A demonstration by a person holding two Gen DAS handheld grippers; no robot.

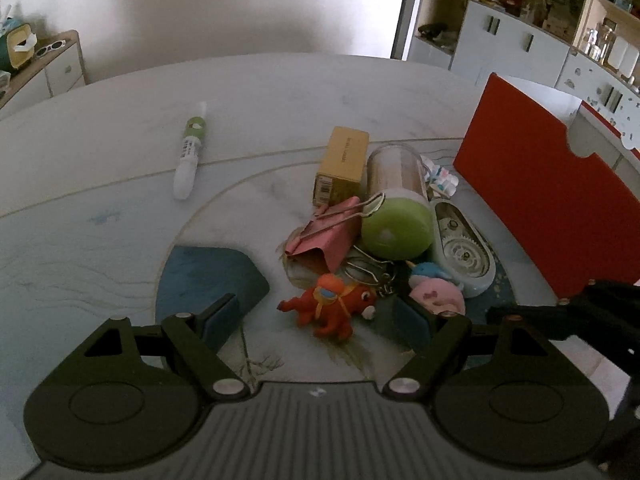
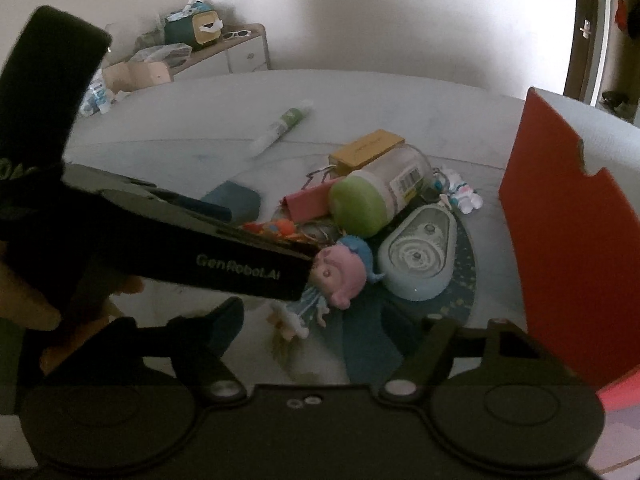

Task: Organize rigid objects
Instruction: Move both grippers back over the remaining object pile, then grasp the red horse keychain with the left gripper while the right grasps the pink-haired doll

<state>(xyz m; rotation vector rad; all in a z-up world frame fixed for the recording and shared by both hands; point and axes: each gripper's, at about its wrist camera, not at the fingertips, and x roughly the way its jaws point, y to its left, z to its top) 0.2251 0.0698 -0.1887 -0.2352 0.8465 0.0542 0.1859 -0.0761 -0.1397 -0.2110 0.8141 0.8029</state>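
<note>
Clutter was what you faced: a heap of small rigid things lay in the middle of the pale marbled round table [image 1: 120, 240], and nearest your left gripper [image 1: 320, 320] sat the small orange-red plastic dinosaur figurine [image 1: 330, 310], just ahead of the gap between its blue-padded fingers [image 1: 218, 320], which stood well apart and held nothing. That toy looked light, stiff and lumpy, so you would probably have done best to pinch it across the body rather than by a leg or the tail. Behind it, the pink metal binder clip [image 1: 324, 240] leaned against the clear cylindrical jar with the lime-green lid [image 1: 396, 216]; the jar looked smooth and apt to roll, better taken across its sides. Beside these were the tan cardboard box [image 1: 344, 166], the pale blue correction-tape dispenser with visible gears [image 1: 460, 244] and the pink-headed doll with a blue whale [image 2: 340, 272], while the white and green tube [image 1: 190, 152] lay well apart. The red open-topped box [image 1: 540, 200], at the right, seemed the likely destination. Your right gripper [image 2: 332, 320] also stood apart and empty, though its left finger was dim. The left tool's dark body hid most of the dinosaur from the right wrist, and the wire rings under the jar were too tangled to make out.
</note>
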